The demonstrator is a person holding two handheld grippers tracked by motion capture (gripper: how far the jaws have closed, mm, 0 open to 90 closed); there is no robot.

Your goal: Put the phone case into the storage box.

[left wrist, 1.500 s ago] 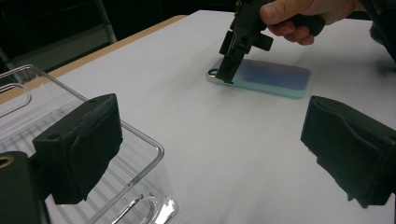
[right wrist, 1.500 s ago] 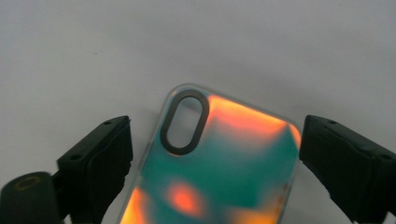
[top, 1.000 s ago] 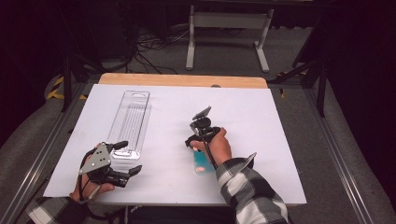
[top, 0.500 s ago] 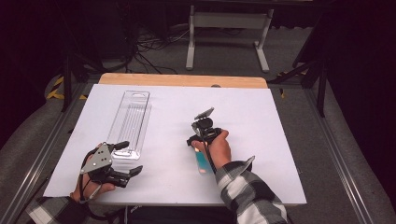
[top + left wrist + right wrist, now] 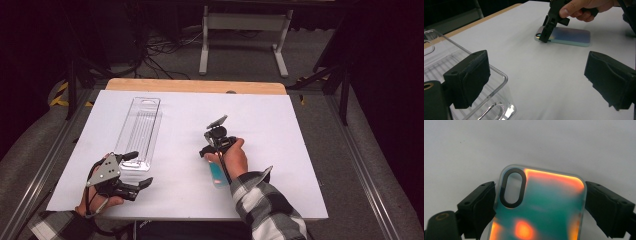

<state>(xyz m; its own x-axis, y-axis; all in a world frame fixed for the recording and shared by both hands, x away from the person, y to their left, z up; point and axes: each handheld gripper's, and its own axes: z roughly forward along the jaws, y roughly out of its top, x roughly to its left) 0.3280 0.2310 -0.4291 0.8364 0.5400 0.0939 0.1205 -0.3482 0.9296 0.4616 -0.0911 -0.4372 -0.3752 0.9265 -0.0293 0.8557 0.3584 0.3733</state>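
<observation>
Iridescent teal-and-orange phone case [image 5: 536, 207], lying flat on the white table [image 5: 300, 130], near the middle and a little toward the person's right. Right gripper [image 5: 539, 202] lowered over its camera-hole end, jaws straddling the two long edges, pads at or just off the sides; contact too close to call, so cannot tell whether clamped or merely framing it. From the left gripper view, same case [image 5: 566, 36] resting on the surface, not lifted, with the right gripper's tip [image 5: 547, 30] down at its near end and a hand [image 5: 584, 7] above. Left gripper [image 5: 132, 172] released, jaws spread wide, holding nothing, hovering beside the near end of a clear plastic tray [image 5: 140, 130] well apart from the case. Judged as an early stage: grasp of the case being set up, nothing raised or moved toward the tray. Left to do, probably: closing firmly, lifting, carrying across, seating the case in the packaging.
</observation>
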